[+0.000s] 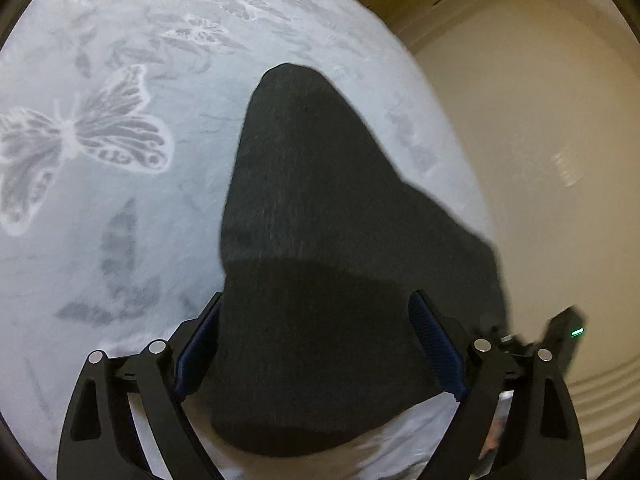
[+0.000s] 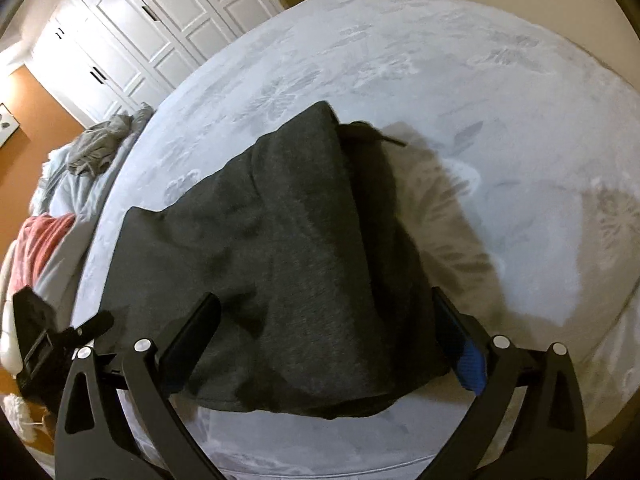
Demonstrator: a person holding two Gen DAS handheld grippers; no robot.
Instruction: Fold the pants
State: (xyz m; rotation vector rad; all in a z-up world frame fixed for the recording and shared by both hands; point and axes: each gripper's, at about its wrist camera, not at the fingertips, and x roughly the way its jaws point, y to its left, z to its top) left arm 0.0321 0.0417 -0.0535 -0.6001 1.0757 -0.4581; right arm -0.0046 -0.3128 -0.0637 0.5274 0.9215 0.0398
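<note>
Nearest the lens: left gripper, black fingers with blue pads, spread wide. Dark grey pants between the pads; no pinch visible, cloth lying loose on the bed. Same in the right wrist view: right gripper spread to full width, near edge of the pants between its fingers, pads clear of the cloth.

Progress, judged from the lay of the cloth:
- Pants already doubled over: a stepped edge across the fabric in the left wrist view, an upper layer over a lower one in the right wrist view.
- Drawstring poking out at the far end, so waistband probably there.
- Bundle not yet compact or square: tapered toward the far end, creased in the middle, edges out of line.
- Remaining, likely: one further fold, then smoothing.

Position of the pants: flat on the pale butterfly-print bed cover, near the bed's near edge, running away from both grippers. Near end under and between the fingers of each. Other gripper's body visible at the side of each view, so both at the same end of the garment, side by side.

Unrelated: grey and red laundry heaped well apart at the far left, white wardrobe doors behind.
</note>
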